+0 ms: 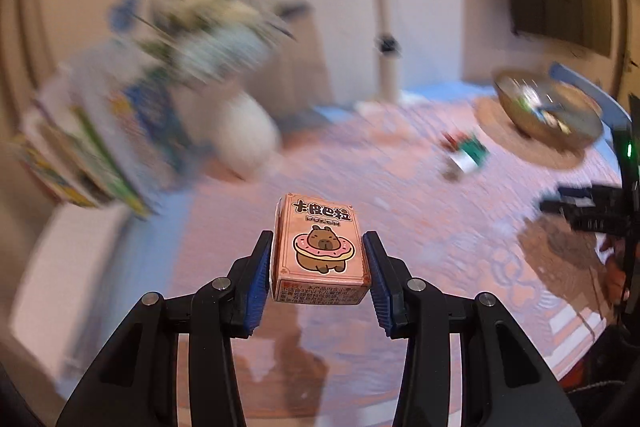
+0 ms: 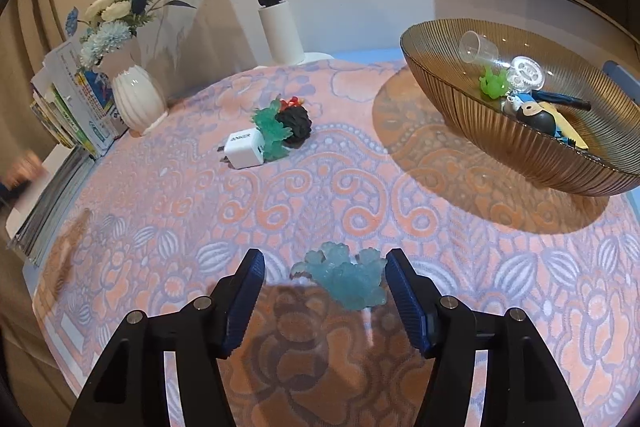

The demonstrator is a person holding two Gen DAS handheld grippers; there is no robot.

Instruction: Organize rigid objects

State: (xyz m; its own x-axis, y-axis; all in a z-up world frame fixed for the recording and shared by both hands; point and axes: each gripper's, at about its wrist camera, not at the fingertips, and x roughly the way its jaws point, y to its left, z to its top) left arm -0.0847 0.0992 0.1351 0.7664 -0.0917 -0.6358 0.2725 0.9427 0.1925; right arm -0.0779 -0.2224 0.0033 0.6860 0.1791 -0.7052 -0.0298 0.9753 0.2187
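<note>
While the left gripper [image 1: 318, 259] clamps a pink cardboard card box printed with a capybara [image 1: 320, 251] above the patterned pink tablecloth [image 2: 320, 195], the right gripper [image 2: 324, 279] stands released around a translucent blue resin figurine [image 2: 344, 279] lying on the cloth. Ribbed amber glass bowl [image 2: 500, 135]: holds small items.

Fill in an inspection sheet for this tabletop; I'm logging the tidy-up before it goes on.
Surface: patterned pink cloth covers the table.
Job's things: ribbed bowl holds small items; blue figure, white charger, green figure, black ball lie on the cloth.
Clutter: vase, stacked books.
Grippers: left gripper clamps the card box; right gripper open around the blue figure.
Cables: nothing seen.
Surroundings: white lamp post, wall.
</note>
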